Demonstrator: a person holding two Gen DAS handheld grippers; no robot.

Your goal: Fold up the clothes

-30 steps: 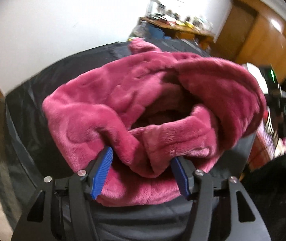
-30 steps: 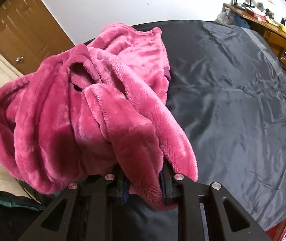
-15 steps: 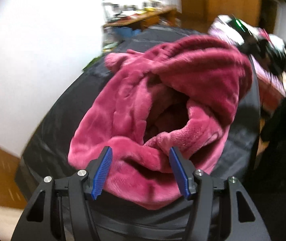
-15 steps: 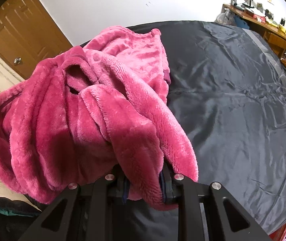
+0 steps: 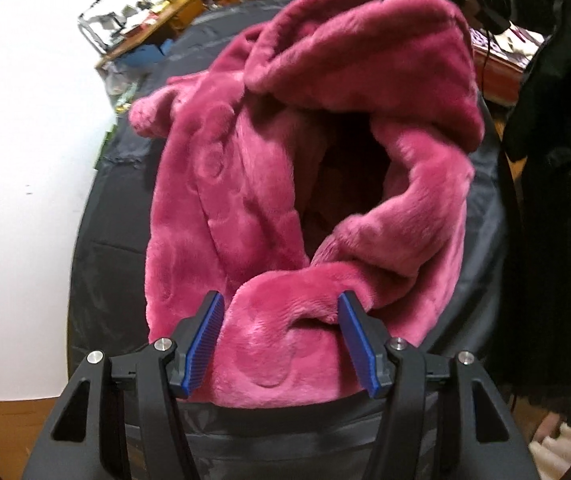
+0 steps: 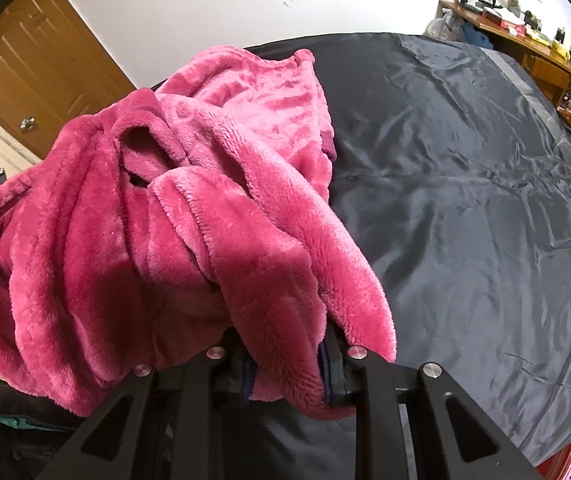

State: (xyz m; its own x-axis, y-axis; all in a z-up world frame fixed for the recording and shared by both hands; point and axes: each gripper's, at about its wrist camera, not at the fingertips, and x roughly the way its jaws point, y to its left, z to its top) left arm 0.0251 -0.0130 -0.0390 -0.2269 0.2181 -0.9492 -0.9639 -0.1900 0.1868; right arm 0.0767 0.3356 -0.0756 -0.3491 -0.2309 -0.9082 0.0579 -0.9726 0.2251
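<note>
The left gripper [image 5: 281, 338] had rolled, jaws apart around the pink fleece garment [image 5: 313, 184]; the right gripper [image 6: 287, 372] stayed clamped on it. It remained bunched, unfolded.

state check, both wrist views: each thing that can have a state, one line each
pink fleece garment: bunched, unfolded, lying on the cover.
right gripper: shut on a fold of the garment.
left gripper: jaws apart, garment edge between the pads; grip unclear.
black cover: spread out, wrinkled.
wooden door: closed.
</note>
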